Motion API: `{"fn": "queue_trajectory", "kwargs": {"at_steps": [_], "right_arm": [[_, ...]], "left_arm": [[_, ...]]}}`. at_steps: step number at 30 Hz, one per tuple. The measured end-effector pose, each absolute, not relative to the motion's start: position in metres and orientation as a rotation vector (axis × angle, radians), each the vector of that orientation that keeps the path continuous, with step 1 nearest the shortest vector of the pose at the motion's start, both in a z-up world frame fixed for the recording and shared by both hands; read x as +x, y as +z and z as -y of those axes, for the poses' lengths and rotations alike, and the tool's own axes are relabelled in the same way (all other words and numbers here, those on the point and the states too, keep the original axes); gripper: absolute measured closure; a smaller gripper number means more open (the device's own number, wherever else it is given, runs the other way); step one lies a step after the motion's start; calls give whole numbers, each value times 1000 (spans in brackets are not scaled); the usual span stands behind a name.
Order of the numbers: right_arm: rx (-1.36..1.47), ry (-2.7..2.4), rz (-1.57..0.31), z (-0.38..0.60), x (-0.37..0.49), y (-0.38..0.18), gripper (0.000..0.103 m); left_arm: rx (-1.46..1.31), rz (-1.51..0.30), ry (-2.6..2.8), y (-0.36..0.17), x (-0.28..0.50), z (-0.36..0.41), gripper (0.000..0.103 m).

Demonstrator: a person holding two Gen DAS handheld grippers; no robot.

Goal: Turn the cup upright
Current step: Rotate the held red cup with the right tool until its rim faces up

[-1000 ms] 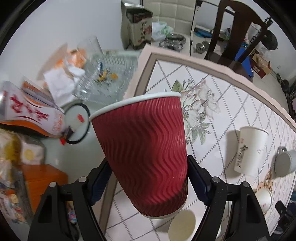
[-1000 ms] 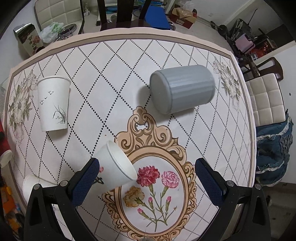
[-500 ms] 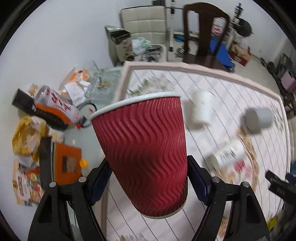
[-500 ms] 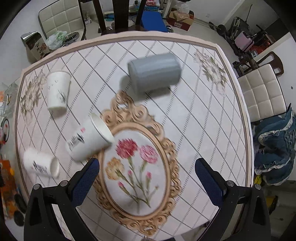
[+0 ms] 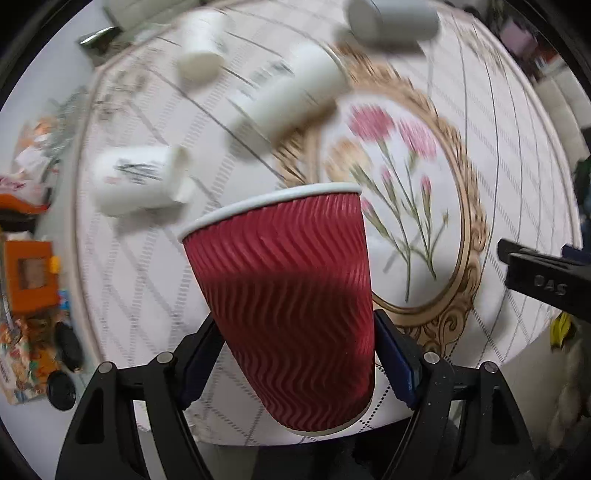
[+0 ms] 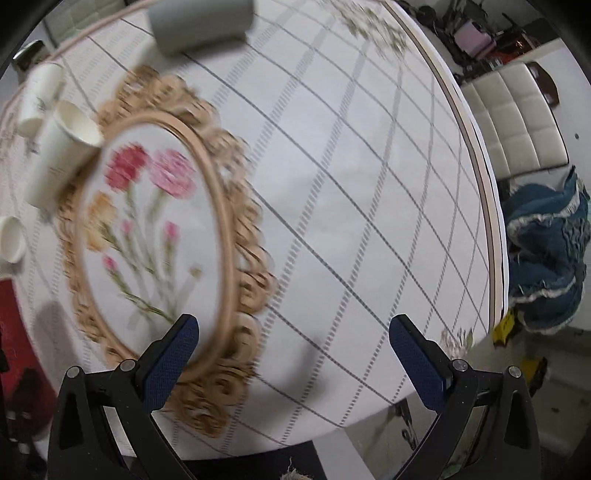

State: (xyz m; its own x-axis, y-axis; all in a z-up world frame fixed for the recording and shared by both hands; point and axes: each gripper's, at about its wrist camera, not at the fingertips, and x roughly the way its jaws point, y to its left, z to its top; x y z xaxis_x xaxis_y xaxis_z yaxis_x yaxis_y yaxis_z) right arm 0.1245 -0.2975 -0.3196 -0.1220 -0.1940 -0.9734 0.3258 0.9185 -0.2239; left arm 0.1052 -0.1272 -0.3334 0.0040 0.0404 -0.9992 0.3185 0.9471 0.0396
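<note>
Between the blue pads of the left gripper (image 5: 295, 354) a red ripple-walled paper cup (image 5: 284, 295) is clamped, with its white rim uppermost and its base lowest, tilted slightly; it is held above the near edge of the table (image 5: 517, 129), clear of the cloth. Relative to the gold-framed flower medallion (image 5: 402, 192) printed on the tablecloth, the red cup is seen at the near left edge of the frame. A white paper cup (image 5: 291, 92) is laid on its side at the far left edge of the medallion, touching its border. Farther left of the medallion, a second white cup (image 5: 140, 177) with dark print is also laid on its side, and a third white cup (image 5: 201, 48) is seen beyond it, blurred. A grey cylindrical cup (image 5: 391, 18) is laid on its side beyond the medallion's far edge. The right gripper (image 6: 295, 354) is held with its fingers spread wide and nothing between them, over the near right part of the medallion's frame (image 6: 236, 280). In the right wrist view the grey cup (image 6: 201, 20) is found beyond the medallion and the tipped white cup (image 6: 59, 155) at its far left edge. A dark blue fringed cloth (image 6: 546, 251) is seen well to the right, off the table.
</note>
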Motion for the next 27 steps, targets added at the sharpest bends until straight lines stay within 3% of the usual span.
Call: {"fn": "queue_trajectory", "kwargs": {"at_steps": [12,14,16,27], "right_arm": [[94,-468,-1685,314,101,-341,0],[98,-467,-1681,315,102,-340,0],[105,-460,-1681,315,101,-340,0],[124,-426,-1679,312,100,-336,0]], "left_arm": [[267,-1633,-246,-380,110,152,23],[266,-1630,-230,-382,111,152,17],[257,-1632,-223,-382,113,149,2],[175,-1625,-213,-358,125,121,2]]}}
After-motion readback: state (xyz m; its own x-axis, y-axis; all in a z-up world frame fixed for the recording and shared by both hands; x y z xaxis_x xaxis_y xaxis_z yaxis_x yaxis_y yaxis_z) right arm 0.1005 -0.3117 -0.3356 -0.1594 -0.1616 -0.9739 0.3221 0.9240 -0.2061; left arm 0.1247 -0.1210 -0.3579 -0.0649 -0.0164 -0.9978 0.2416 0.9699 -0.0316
